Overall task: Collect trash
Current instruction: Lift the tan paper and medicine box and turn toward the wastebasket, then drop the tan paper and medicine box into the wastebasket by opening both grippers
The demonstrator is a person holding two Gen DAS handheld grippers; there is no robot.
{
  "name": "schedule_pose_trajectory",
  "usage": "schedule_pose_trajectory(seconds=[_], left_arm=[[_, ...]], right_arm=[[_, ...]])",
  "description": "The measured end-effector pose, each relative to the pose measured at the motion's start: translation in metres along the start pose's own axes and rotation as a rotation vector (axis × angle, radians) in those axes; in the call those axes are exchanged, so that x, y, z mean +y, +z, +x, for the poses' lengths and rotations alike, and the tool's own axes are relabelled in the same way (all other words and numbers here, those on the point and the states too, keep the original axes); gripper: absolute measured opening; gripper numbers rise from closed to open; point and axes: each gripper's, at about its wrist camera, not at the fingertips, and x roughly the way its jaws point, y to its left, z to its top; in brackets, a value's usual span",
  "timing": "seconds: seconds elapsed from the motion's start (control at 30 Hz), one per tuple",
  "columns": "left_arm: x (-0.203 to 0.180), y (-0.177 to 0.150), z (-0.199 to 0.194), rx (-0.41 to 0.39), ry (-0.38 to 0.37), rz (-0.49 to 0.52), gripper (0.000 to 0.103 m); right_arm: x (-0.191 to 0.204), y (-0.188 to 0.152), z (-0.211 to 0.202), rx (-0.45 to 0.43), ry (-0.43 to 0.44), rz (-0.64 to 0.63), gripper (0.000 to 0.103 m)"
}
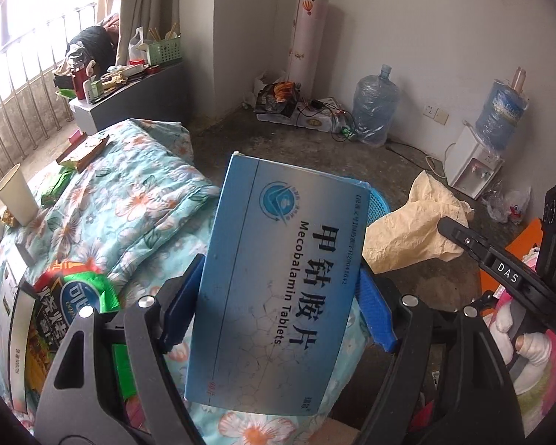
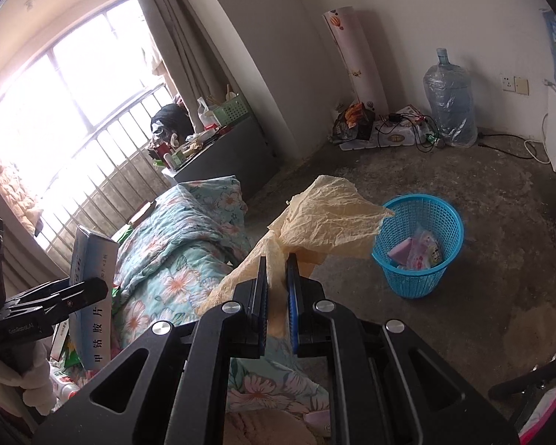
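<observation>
— Over the floral quilt [image 1: 137,200], how far along is it?
— Left gripper [image 1: 278,296] clamps the blue tablet box [image 1: 278,282]; right gripper [image 2: 277,289] pinches crumpled yellow paper [image 2: 330,218].
— And the basket [image 2: 422,244]?
— On the floor, partly filled; neither is dropped in yet, and wrappers [image 1: 74,293] remain on the quilt.

Blue tablet box [image 1: 278,282] upright, crumpled yellowish paper [image 2: 330,218] aloft, blue basket [image 2: 422,244] (part-filled) on floor.

one box [image 1: 278,282], one basket [image 2: 422,244], two jugs [image 1: 375,111]
</observation>
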Motion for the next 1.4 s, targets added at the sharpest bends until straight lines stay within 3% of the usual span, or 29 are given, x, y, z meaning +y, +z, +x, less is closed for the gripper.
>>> schedule_pose_trajectory(seconds=[0.2,0.4,0.57,0.8,0.83,0.9,0.93,1.1,1.23,1.33,1.4], left_arm=[[-0.047,0.051,0.063,0.061,-0.128,0.038,0.072],[-0.08,0.082,0.122,0.122,-0.17,0.045,0.072],[-0.091,0.091,0.163,0.166,-0.172,0.057,0.072],[-0.099,0.123,0.228,0.216,-0.202,0.005,0.072],[-0.101,0.127,0.237,0.223,-0.205,-0.007,0.072],[-0.106,0.133,0.254,0.234,-0.216,-0.028,0.072],[-0.109,0.135,0.262,0.242,-0.216,-0.033,0.072],[-0.13,0.137,0.299,0.292,-0.231,-0.054,0.072],[-0.15,0.138,0.329,0.321,-0.242,-0.071,0.071],[-0.168,0.14,0.361,0.364,-0.276,-0.116,0.073],[-0.171,0.137,0.377,0.387,-0.253,-0.176,0.074]], right_arm=[[-0.053,0.028,0.02,-0.045,-0.09,0.08,0.01],[-0.109,0.055,0.073,-0.025,-0.184,0.132,0.01],[-0.15,0.068,0.142,0.053,-0.268,0.142,0.01],[-0.204,0.063,0.228,0.195,-0.306,0.212,0.011],[-0.213,0.062,0.237,0.218,-0.302,0.23,0.012],[-0.229,0.057,0.251,0.256,-0.28,0.279,0.025],[-0.236,0.055,0.254,0.262,-0.278,0.301,0.037],[-0.256,0.04,0.241,0.231,-0.259,0.371,0.04],[-0.272,0.028,0.21,0.155,-0.248,0.472,0.041],[-0.283,0.012,0.188,0.126,-0.242,0.556,0.041],[-0.286,0.002,0.18,0.136,-0.246,0.578,0.042]])
